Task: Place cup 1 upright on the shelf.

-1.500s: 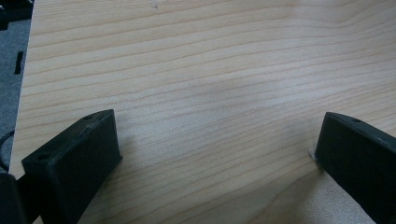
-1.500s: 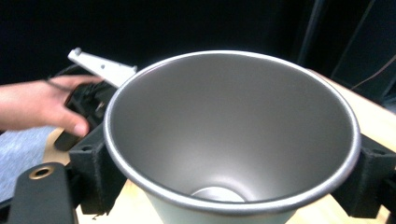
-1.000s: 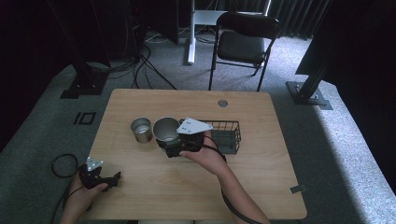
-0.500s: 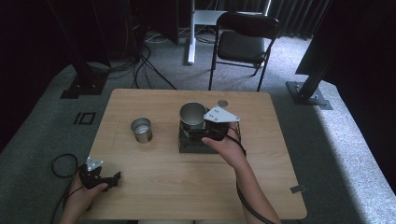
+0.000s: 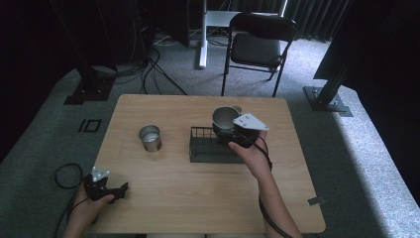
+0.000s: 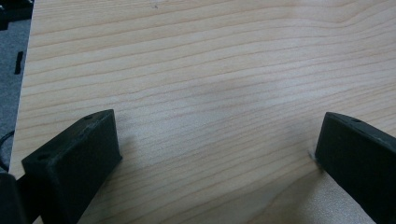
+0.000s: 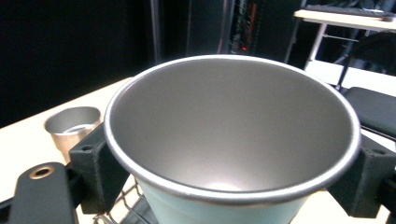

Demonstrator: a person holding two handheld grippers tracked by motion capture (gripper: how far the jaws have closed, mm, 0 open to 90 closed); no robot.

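Note:
My right gripper [image 5: 229, 128] is shut on a large metal cup [image 5: 224, 117], upright and held over the right end of a black wire basket [image 5: 210, 148]. In the right gripper view the large metal cup [image 7: 233, 135] sits between the two black jaws, with the wire basket [image 7: 125, 205] below it. A smaller metal cup [image 5: 149, 138] stands on the table left of the basket, and the smaller cup [image 7: 74, 123] also shows at the left. My left gripper [image 5: 108, 188] rests open at the table's front left corner. Between the left gripper [image 6: 217, 154] jaws lies bare wood.
The wooden table [image 5: 198, 198] has open space along its front half. A small round object [image 5: 238, 108] lies just behind the held cup. Beyond the far edge stand a folding chair [image 5: 257, 47] and cables [image 5: 153, 69] on the floor.
My right gripper has carried the large cup from beside the small cup, up and to the right, to above the basket's right end. The left gripper has stayed put.

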